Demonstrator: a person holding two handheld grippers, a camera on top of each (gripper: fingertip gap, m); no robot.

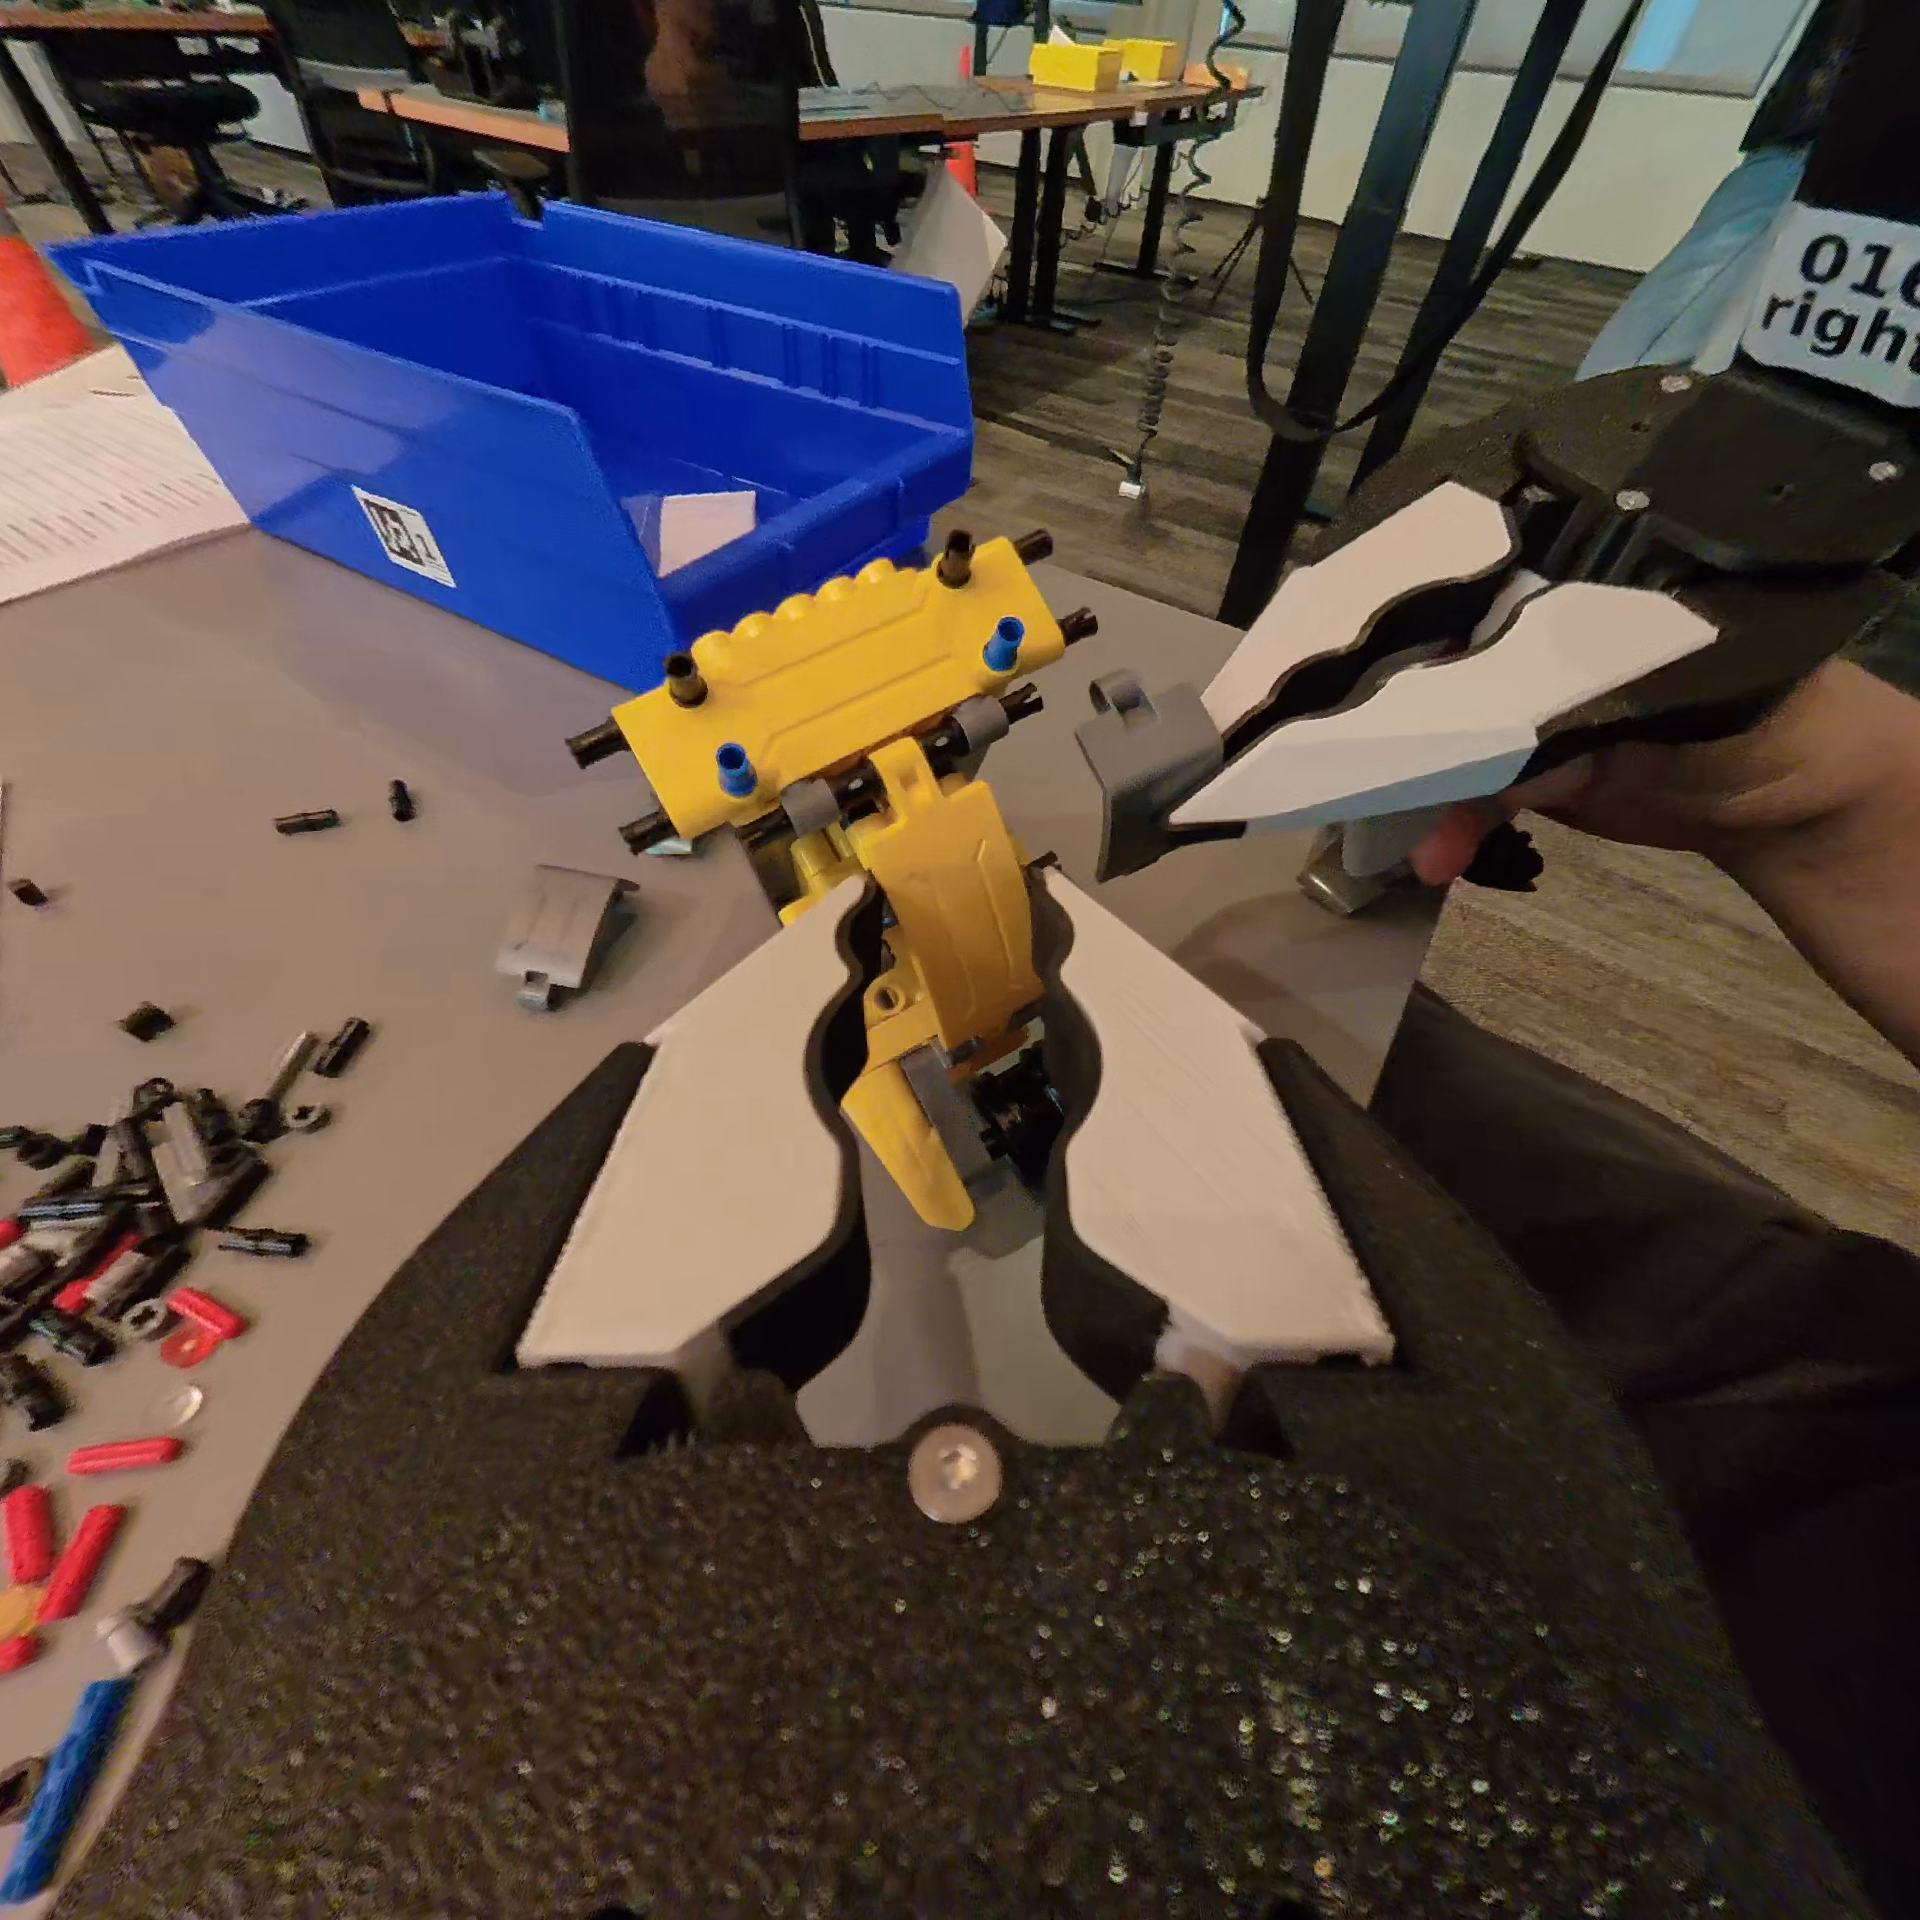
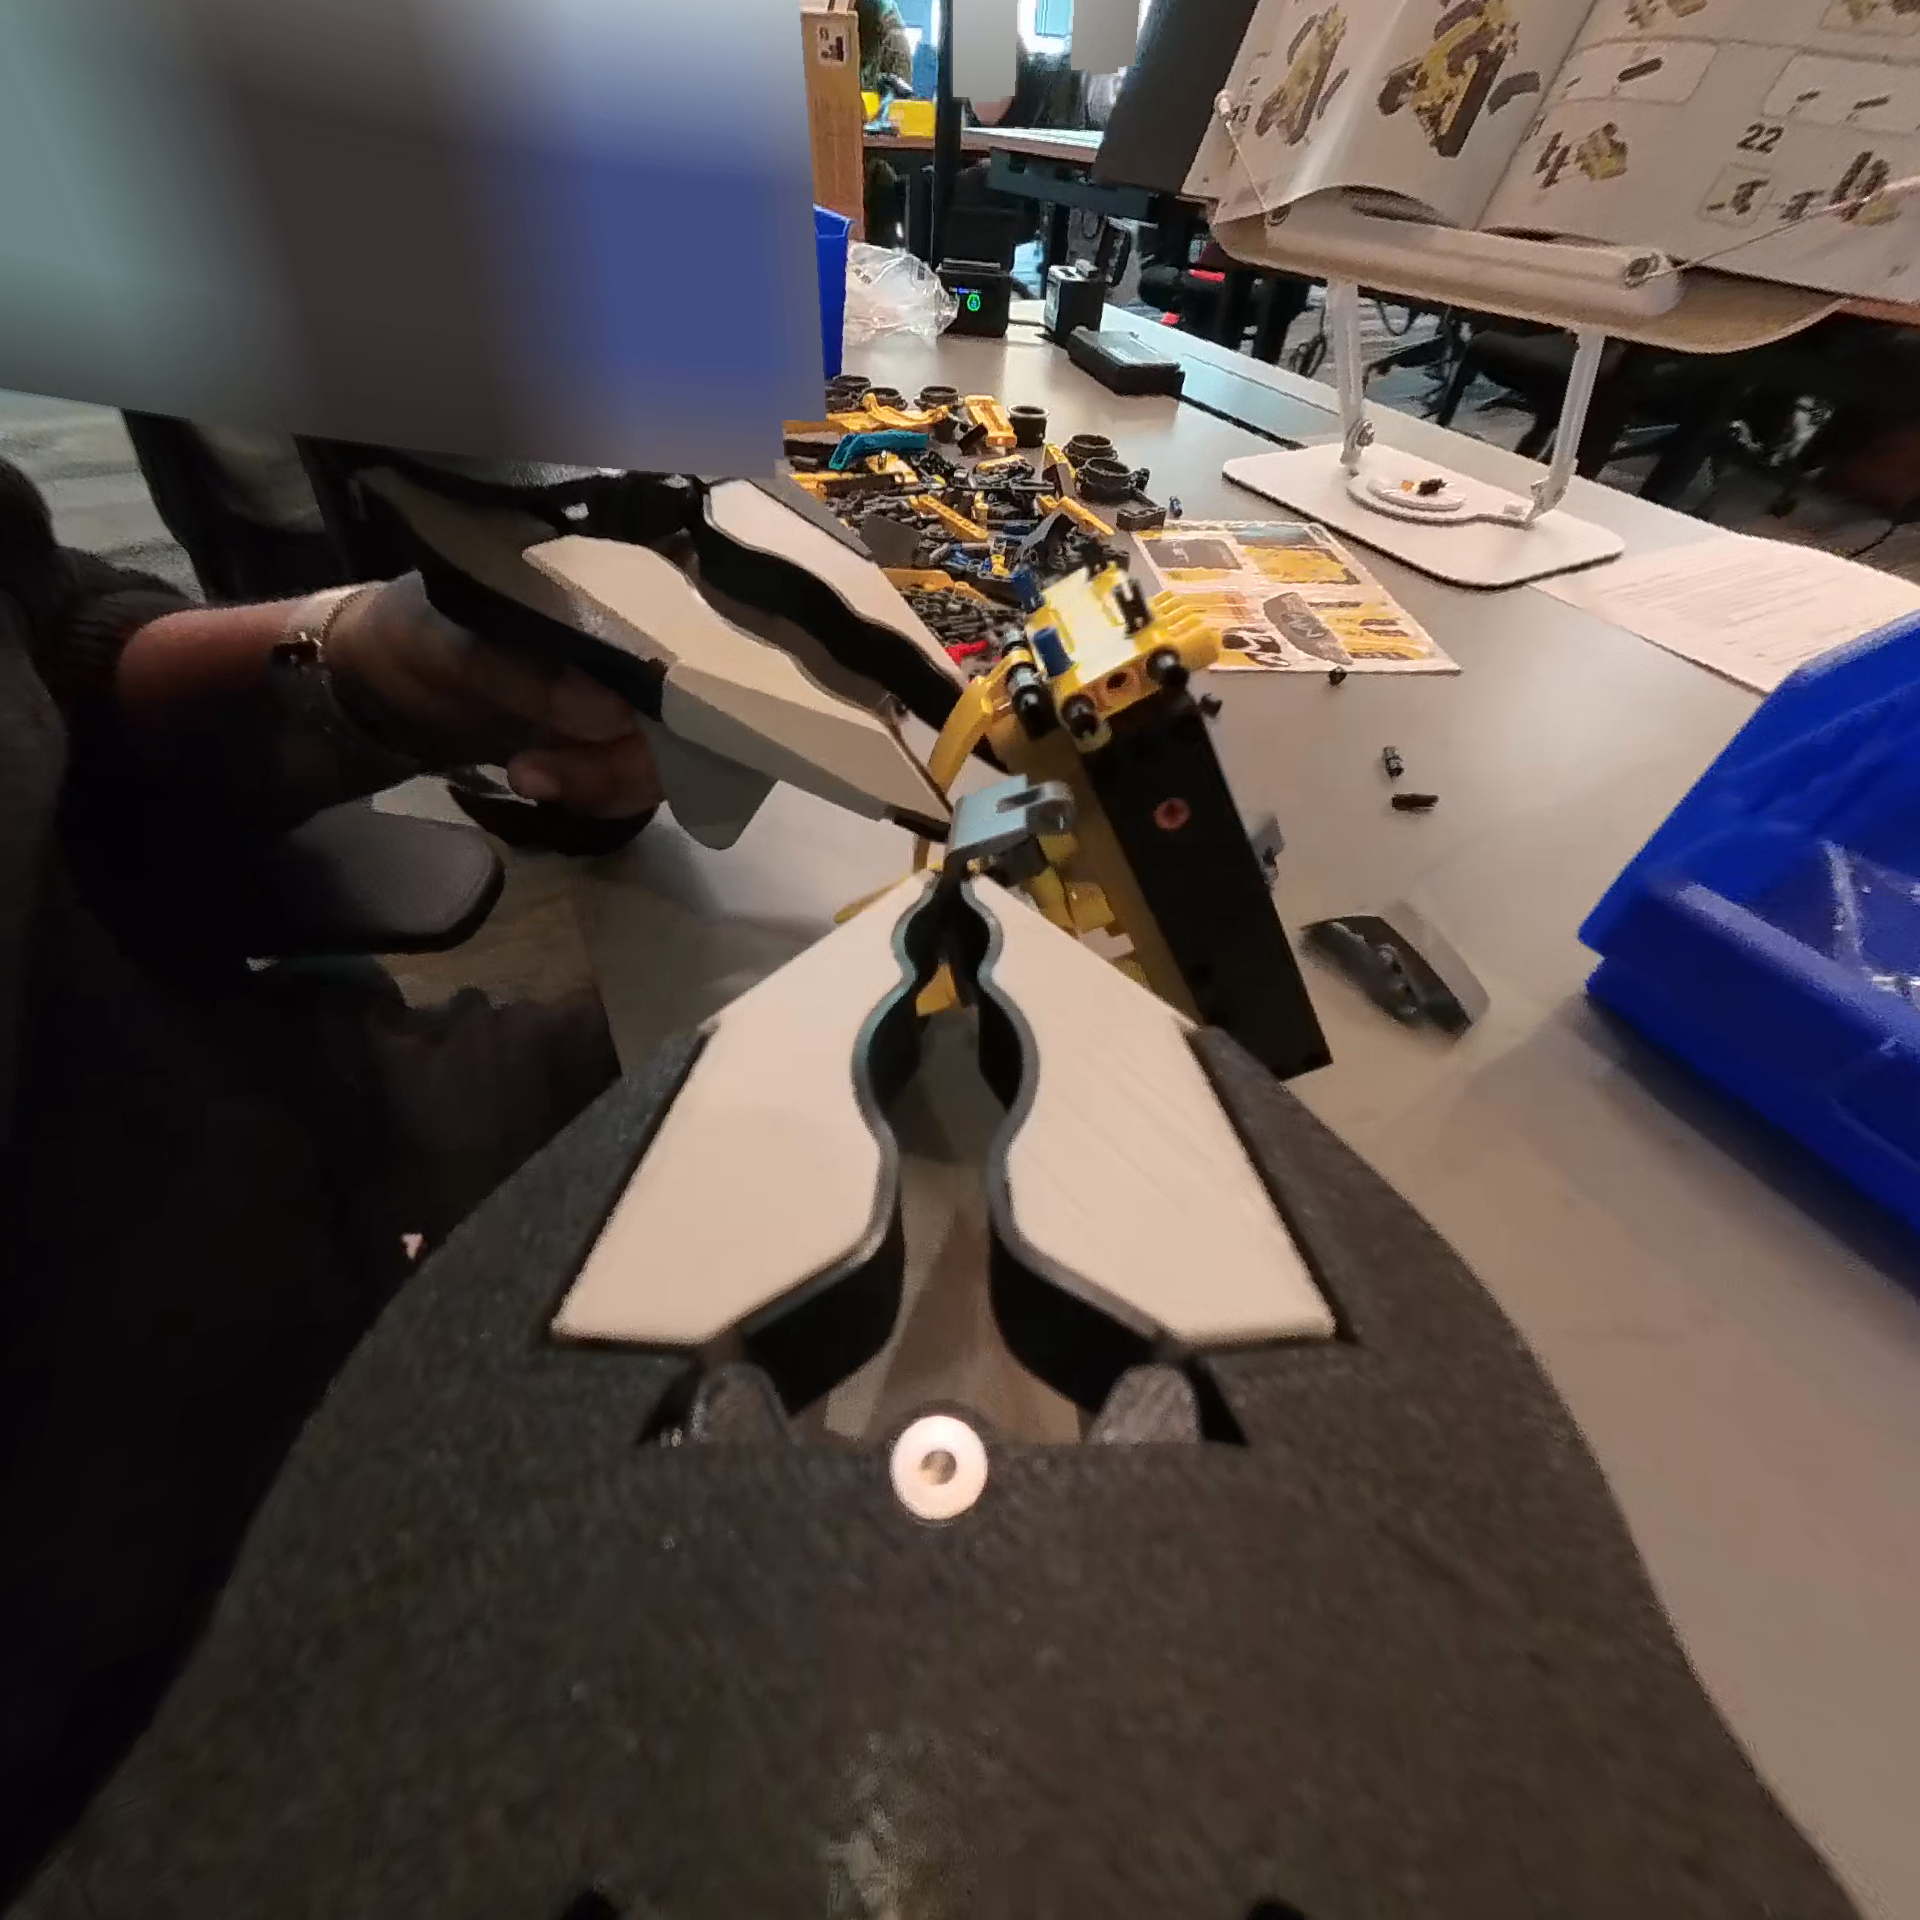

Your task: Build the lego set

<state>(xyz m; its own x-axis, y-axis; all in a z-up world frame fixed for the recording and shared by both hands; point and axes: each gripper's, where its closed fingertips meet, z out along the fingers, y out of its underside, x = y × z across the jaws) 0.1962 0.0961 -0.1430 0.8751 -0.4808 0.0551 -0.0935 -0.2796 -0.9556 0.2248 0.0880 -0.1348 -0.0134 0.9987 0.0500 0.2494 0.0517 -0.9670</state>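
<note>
My left gripper (image 1: pixel 954 885) is shut on the curved yellow panel of a yellow brick-built model (image 1: pixel 862 665) and holds it tilted above the grey table (image 1: pixel 312 707). Black and blue pins stick out of the model's top block. My right gripper (image 2: pixel 951 883) is shut on a small grey panel piece (image 2: pixel 1003 821) and holds it just beside the model (image 2: pixel 1101 644), close to its black side plate (image 2: pixel 1195 862). In the left wrist view the right gripper (image 1: pixel 1195 764) and its grey piece (image 1: pixel 1143 779) are to the right of the model, a small gap apart. The left gripper (image 2: pixel 951 753) comes in from the left.
A blue bin (image 1: pixel 520 395) stands behind the model and shows at the right in the right wrist view (image 2: pixel 1766 935). A second grey panel (image 1: pixel 566 930) lies on the table. Loose black, red and blue parts (image 1: pixel 104 1247) lie left. A parts pile (image 2: pixel 966 488), leaflet (image 2: pixel 1288 592) and booklet stand (image 2: pixel 1455 499) are farther off. Only a small space, under 4 cm, lies between the two pairs of fingers.
</note>
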